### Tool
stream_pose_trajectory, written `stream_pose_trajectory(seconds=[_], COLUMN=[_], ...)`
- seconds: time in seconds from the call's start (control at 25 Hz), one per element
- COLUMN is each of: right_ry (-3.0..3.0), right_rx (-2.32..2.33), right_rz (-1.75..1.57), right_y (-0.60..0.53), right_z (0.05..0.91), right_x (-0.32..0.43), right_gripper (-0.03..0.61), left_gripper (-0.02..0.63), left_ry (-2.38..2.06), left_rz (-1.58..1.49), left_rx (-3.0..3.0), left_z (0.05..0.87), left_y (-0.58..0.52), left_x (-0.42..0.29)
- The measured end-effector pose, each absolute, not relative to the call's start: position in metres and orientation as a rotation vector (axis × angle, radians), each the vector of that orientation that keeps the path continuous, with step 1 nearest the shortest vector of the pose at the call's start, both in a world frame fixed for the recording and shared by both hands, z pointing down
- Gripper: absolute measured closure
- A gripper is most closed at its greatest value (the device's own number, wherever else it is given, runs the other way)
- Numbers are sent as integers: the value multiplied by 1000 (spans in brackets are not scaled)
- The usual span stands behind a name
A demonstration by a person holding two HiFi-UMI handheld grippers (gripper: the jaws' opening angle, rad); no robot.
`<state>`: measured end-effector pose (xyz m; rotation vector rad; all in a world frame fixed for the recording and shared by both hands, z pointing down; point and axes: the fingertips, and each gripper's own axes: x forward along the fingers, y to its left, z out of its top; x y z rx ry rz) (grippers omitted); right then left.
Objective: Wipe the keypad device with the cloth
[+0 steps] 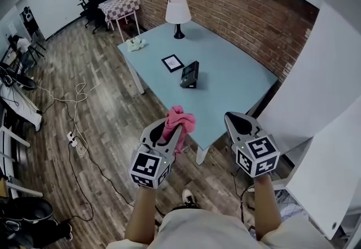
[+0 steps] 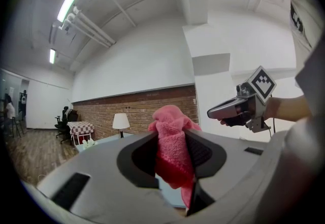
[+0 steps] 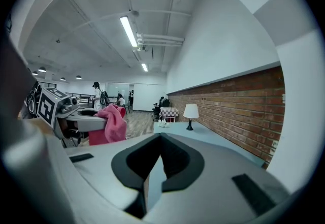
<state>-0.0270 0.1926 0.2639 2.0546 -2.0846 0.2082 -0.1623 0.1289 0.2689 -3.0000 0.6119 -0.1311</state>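
Observation:
The black keypad device stands near the middle of the light blue table, well ahead of both grippers. My left gripper is shut on a pink cloth, held in the air just off the table's near edge. From the left gripper view the cloth is bunched between the jaws and sticks out above them. My right gripper hovers to the right at about the same height, shut and empty. The right gripper view shows its jaws together, and the left gripper with the cloth at its left.
On the table stand a white lamp, a small black-framed picture and a white bunch at the far left corner. A brick wall runs behind the table. Cables trail across the wooden floor at left. A checkered table stands further back.

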Motion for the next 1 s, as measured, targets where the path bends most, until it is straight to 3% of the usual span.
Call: stream_pose_trajectory(seconds=[0.68, 1.0], right_ry=[-2047, -2092], right_rx=[2026, 1906], right_rz=[295, 304], right_y=[71, -6], right_z=[304, 341], right_x=[34, 83], right_gripper=[560, 559], left_gripper=[459, 459], left_ry=[656, 772], left_rz=[-182, -218], left_rx=[-3014, -2985], left_z=[293, 309], left_y=[16, -58], left_x=[-109, -52])
